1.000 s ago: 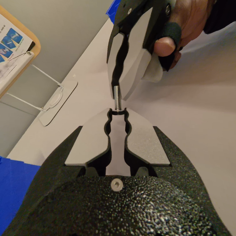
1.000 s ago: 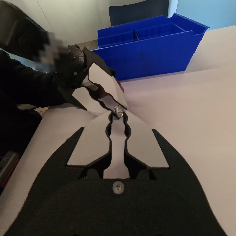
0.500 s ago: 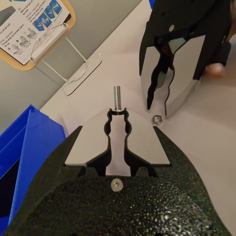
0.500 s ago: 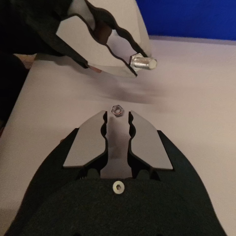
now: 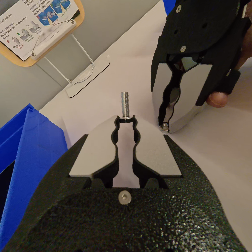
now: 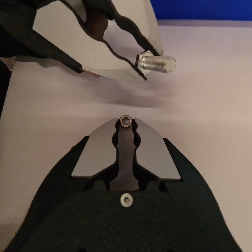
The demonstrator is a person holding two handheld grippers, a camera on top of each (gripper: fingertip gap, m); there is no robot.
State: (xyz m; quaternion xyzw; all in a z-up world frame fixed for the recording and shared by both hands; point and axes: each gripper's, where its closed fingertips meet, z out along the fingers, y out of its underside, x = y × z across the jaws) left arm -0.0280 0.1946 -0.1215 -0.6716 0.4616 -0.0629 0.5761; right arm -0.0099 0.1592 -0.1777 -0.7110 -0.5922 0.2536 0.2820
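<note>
1. Steel first: my left gripper is clamped on the hex head of a silver bolt, both fingertips against the flats, with the threaded shank sticking straight out past the tips, clear of the white table.
2. My right gripper is tipped down at the table with its fingertips closed around a small hex nut, which sits at the very ends of the pads, on or just above the surface.
3. Risk, as I judge it: so shallow a hold could let the nut squirt out or tilt when lifted.
4. Risk: the bolt is gripped by its head alone, so a sideways knock could pivot it in the grasp.
5. Against half a second ago: the right fingers stood open with the nut lying loose just ahead of them; now they have closed in on it. The left hold on the bolt is unchanged. A blue bin sits to the left.
</note>
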